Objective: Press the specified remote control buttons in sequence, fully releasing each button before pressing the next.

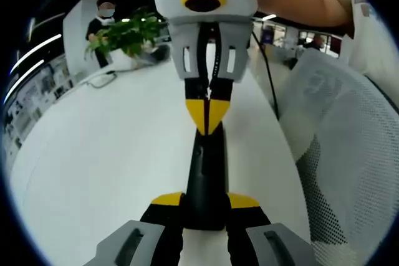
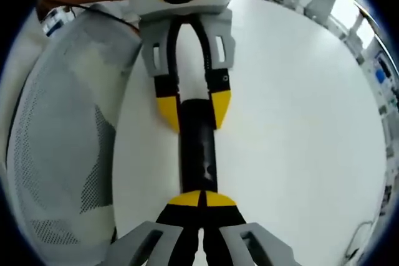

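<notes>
Gripping the slim black remote [image 1: 204,185] by its near end, your left gripper [image 1: 206,202] pinches it between yellow tips on the smooth white table [image 1: 93,172]. Your right gripper [image 2: 201,199], tips closed together, seems to touch its glossy face.

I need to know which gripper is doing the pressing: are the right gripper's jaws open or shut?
Shut. The right gripper's yellow tips meet with no gap over the black remote control, which the left gripper clamps.

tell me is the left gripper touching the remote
Touching. In the left gripper view the left gripper has its jaws clamped on both sides of the remote, with no gap.
</notes>
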Tool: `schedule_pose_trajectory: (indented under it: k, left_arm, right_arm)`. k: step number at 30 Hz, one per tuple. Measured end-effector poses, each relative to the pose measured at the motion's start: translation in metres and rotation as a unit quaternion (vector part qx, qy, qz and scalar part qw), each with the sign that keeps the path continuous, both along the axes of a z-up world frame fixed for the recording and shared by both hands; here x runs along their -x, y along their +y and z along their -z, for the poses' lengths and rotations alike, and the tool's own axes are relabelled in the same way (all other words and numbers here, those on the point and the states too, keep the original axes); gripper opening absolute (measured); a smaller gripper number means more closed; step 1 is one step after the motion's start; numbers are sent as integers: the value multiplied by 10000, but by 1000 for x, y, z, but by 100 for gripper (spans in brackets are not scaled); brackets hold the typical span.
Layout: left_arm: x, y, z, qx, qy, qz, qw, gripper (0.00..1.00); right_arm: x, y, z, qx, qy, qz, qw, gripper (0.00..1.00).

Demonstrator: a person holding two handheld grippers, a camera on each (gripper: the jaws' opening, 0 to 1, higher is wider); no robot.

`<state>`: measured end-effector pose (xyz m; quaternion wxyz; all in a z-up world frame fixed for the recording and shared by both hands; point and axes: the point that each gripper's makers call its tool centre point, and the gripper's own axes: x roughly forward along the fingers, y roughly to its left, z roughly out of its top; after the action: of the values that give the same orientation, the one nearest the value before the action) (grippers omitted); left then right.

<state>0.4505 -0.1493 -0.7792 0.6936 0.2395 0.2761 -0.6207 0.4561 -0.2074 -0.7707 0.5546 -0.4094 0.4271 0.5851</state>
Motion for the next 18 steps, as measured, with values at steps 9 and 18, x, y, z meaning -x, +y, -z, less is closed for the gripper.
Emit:
schedule_pose_trajectory:
  k: [9, 18]
  left_arm:
    - [0, 0, 0, -17, -4, 11, 10000, 24]
    - [0, 0, 0, -17, -2, 22, 10000, 24]
  right_arm:
    - [-1, -3, -7, 26, -69, -33, 10000, 0]
    - [-8, -3, -16, 57, -187, -67, 9998, 0]
